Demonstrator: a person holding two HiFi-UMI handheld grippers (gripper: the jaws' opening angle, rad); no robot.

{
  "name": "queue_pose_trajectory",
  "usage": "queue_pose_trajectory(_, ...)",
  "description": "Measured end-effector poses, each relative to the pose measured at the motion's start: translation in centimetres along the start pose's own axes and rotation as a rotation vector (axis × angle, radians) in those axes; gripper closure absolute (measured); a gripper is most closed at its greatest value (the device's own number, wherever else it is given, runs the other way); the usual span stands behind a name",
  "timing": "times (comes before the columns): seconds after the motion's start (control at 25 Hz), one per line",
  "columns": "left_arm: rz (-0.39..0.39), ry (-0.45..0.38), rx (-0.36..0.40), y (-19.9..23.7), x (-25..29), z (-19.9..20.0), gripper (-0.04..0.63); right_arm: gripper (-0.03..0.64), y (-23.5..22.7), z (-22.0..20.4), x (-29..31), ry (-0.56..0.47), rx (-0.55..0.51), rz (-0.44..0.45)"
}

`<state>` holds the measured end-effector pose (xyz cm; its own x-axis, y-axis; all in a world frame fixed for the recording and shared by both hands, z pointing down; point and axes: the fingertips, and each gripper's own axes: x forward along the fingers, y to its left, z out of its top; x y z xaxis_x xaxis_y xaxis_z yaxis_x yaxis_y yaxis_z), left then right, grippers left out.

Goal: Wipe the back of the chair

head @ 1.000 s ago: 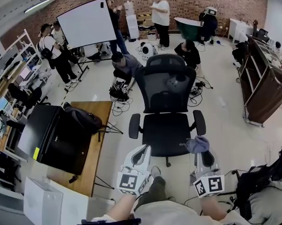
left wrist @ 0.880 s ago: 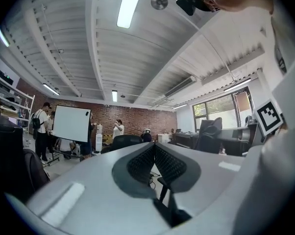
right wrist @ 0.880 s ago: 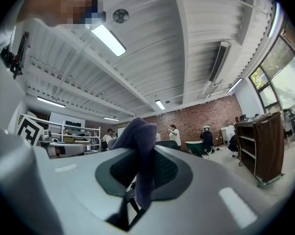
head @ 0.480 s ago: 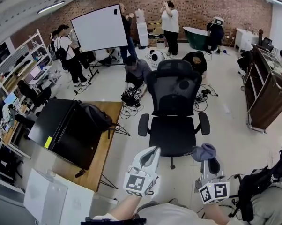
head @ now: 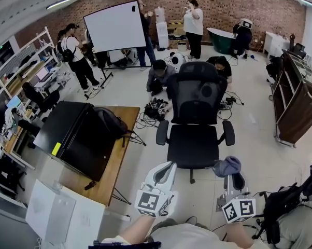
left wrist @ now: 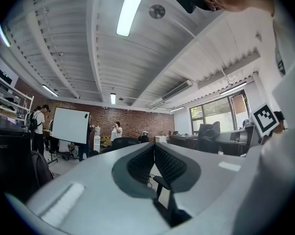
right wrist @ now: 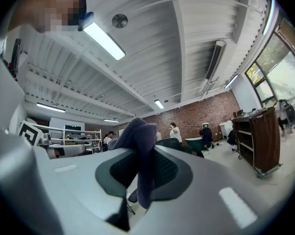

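Chair stands on the floor ahead of us, its seat toward us and its mesh back on the far side, well apart from both tongs. At the left we see a wooden bench carrying a black case and a dark backpack. Our left tongs are clenched on nothing, pads meeting at the tips. Our right tongs grasp a bluish-purple cloth, which bunches above the jaws and hangs between them.
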<state>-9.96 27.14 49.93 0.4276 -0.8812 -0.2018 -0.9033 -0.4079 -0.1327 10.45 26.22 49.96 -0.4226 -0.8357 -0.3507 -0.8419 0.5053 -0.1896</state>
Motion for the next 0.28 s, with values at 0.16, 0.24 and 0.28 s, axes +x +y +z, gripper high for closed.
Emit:
queue_pose_trajectory(0.16,-0.016,-0.025,-0.008,-0.7,-0.5,-0.2,0.529,0.566,0.5,0.3,-0.9,-0.001,-0.015,-0.002)
queue_pose_trajectory(0.24,-0.019,-0.019,-0.013,-0.9,-0.8,-0.3,0.528,0.566,0.7,0.4,-1.2,-0.001,-0.018,-0.007)
queue_pose_trajectory(0.28,-0.02,-0.017,-0.014,-1.0,-0.9,-0.4,0.528,0.566,0.7,0.5,-1.4,-0.001,-0.018,-0.01)
